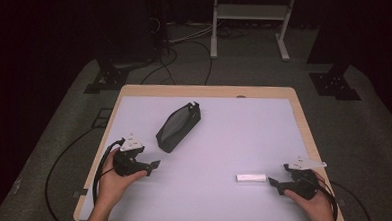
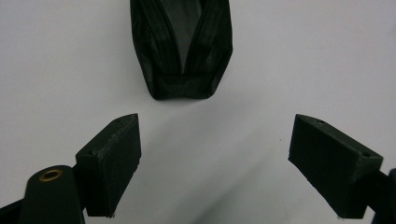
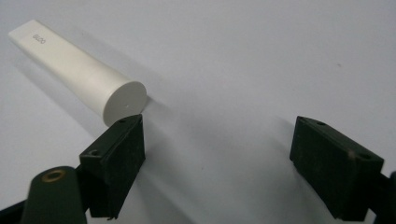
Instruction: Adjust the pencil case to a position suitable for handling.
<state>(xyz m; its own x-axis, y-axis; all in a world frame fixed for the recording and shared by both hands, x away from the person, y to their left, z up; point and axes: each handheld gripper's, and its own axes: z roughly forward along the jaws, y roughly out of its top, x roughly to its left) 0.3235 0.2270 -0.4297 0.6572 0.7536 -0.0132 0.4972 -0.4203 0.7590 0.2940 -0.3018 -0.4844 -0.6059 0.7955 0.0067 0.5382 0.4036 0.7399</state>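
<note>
A black zip pouch (image 1: 179, 126) lies slantwise on the white table, left of centre; in the left gripper view its near end (image 2: 183, 56) sits just beyond the jaws. My left gripper (image 1: 154, 165) is held near the table's left front, open, with nothing between its jaws (image 2: 217, 163). A white tube (image 1: 251, 178) lies near the right front. My right gripper (image 1: 272, 183) is open just right of it; in the right gripper view the tube's round cap (image 3: 123, 100) lies just above the left pad (image 3: 116, 161), outside the gap (image 3: 219, 163).
The white table top (image 1: 233, 137) has a wooden rim and wide bare room in the middle and at the back right. Cables trail from both grippers over the front edge. Beyond the table stand a white frame (image 1: 250, 23) and dark stands on the grey floor.
</note>
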